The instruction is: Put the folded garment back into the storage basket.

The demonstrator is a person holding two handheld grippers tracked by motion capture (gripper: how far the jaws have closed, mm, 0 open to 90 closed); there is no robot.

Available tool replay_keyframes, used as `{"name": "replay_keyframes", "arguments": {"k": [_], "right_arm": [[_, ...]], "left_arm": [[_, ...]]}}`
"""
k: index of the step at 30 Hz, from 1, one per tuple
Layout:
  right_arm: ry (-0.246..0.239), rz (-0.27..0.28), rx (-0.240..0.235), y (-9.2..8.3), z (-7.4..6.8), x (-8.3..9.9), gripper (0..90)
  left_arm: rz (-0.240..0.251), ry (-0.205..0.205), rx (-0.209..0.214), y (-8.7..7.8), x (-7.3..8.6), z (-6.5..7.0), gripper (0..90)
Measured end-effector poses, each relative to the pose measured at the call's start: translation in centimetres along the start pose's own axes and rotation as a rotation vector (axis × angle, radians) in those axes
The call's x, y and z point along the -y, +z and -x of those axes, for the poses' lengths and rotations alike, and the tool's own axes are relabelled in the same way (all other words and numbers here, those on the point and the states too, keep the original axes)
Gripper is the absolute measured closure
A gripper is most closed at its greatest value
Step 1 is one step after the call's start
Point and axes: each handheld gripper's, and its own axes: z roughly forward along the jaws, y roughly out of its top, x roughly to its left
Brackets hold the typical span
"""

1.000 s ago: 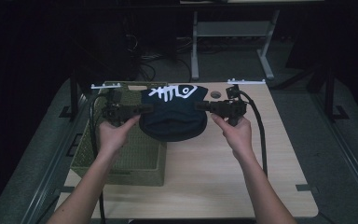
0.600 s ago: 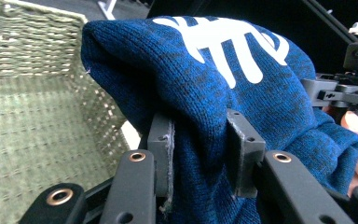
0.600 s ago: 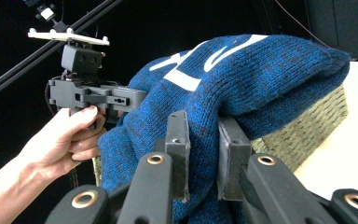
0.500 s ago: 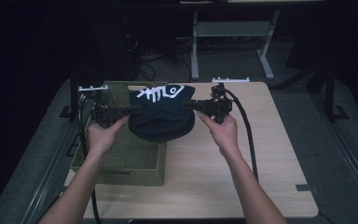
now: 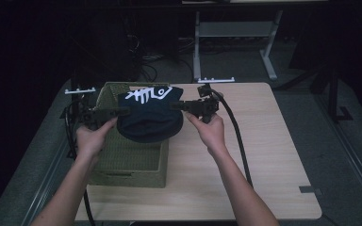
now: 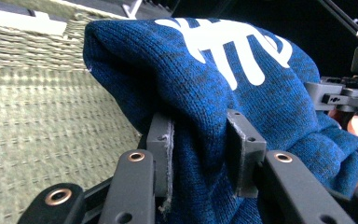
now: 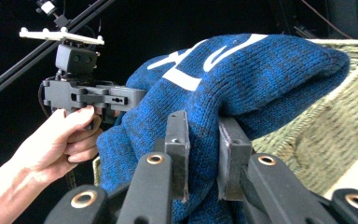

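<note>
Beanie (image 5: 148,115) above basket (image 5: 127,157), table's (image 5: 264,155) left

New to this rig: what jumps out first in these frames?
The blue knit hat with a white printed mark stands out, stretched in the air between the left hand-held gripper and the right hand-held gripper, each clamped on one edge of it. It hangs over the woven green basket at the left side of the wooden table. Everything beyond the table is dark.
</note>
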Motion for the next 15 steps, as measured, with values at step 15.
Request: {"name": "replay_keyframes", "arguments": {"k": [15], "right_arm": [[-0.02, -0.037, -0.003, 3.8, -1.0, -0.1, 76.7]], "left_arm": [[0.01, -0.045, -0.051, -1.8, 0.5, -2.6, 66.1]]}}
